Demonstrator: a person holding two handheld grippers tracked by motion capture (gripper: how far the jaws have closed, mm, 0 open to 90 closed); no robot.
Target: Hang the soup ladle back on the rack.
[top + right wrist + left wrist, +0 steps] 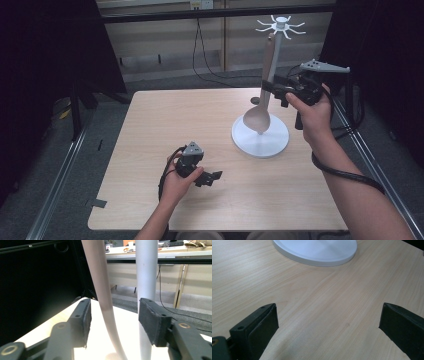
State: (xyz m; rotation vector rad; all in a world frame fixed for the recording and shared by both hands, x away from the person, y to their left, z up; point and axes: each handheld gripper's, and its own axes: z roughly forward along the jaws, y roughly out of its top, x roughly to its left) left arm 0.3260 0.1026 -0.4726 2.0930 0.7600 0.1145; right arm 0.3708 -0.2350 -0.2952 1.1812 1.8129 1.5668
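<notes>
A white stand (260,141) with a round base and a ring of hooks (281,25) at its top is on the table's right side. A long pale spoon (258,118) hangs from one hook, bowl down just above the base. My right gripper (270,91) is level at the middle of the spoon's handle. In the right gripper view the handle (105,297) passes between the pads (86,320) with a gap on each side, so this gripper (113,315) is open. The stand's pole (146,272) rises just behind. My left gripper (212,177) rests low on the table, open (328,322) and empty.
The light wooden table (165,125) is bare around the left hand. The stand's base (317,250) lies ahead of the left jaws. Dark curtains flank both sides, metal rails run along the floor, and cables hang on the back wall.
</notes>
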